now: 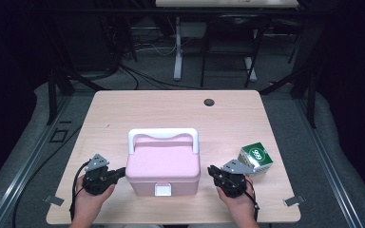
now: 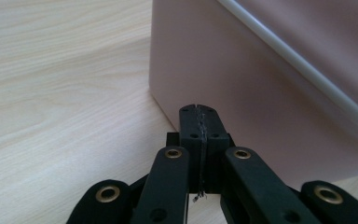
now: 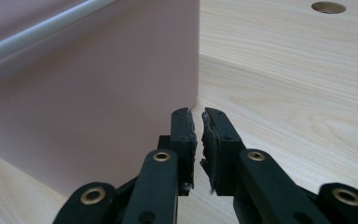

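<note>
A pink lidded box [image 1: 162, 164] with a white handle [image 1: 163, 135] and a white front latch [image 1: 163, 190] stands at the middle front of the wooden table [image 1: 171, 109]. My left gripper [image 1: 122, 171] is shut and empty, its tips close to the box's left wall [image 2: 261, 93]. In its own view the left gripper [image 2: 199, 111] points at the wall near a lower corner. My right gripper [image 1: 210, 170] sits at the box's right side. Its jaws [image 3: 198, 114] are closed to a hairline with nothing between them, next to the box's corner [image 3: 98, 93].
A small green and white carton [image 1: 255, 157] stands just right of my right hand. A round cable hole [image 1: 209, 102] lies near the table's far edge, also seen as a hole [image 3: 327, 7] in the right gripper view. Desk legs and cables lie beyond the table.
</note>
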`<action>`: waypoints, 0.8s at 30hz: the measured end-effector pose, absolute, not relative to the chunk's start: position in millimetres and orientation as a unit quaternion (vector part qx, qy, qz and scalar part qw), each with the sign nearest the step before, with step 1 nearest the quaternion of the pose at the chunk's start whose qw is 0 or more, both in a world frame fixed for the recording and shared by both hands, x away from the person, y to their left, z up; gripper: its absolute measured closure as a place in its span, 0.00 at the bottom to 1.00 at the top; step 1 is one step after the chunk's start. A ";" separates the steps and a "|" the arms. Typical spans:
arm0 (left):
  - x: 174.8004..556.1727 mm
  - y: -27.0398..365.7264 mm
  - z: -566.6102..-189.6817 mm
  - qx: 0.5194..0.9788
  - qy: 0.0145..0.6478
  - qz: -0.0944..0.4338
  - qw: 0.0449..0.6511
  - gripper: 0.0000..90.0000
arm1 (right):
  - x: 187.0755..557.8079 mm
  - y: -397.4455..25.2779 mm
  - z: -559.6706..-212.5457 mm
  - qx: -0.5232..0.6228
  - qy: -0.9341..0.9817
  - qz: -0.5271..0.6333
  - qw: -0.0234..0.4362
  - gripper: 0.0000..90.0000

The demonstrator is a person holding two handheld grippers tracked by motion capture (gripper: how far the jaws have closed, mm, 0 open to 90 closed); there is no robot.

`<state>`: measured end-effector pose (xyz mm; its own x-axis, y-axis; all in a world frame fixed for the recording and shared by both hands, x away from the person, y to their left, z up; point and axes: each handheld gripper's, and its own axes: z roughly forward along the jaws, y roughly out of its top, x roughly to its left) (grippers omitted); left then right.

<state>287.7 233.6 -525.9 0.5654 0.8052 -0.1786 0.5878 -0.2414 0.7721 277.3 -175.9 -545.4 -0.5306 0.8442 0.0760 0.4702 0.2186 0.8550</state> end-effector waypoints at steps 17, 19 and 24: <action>289.6 222.0 -528.6 0.774 0.444 0.117 0.436 1.00 | 277.0 -152.6 -547.7 0.427 0.753 0.457 0.203 1.00; 289.9 222.0 -529.1 0.772 0.446 0.115 0.438 1.00 | 277.3 -153.5 -547.5 0.424 0.752 0.464 0.199 1.00; 289.7 219.0 -529.5 0.771 0.446 0.108 0.441 1.00 | 273.4 -157.2 -545.3 0.431 0.753 0.458 0.193 1.00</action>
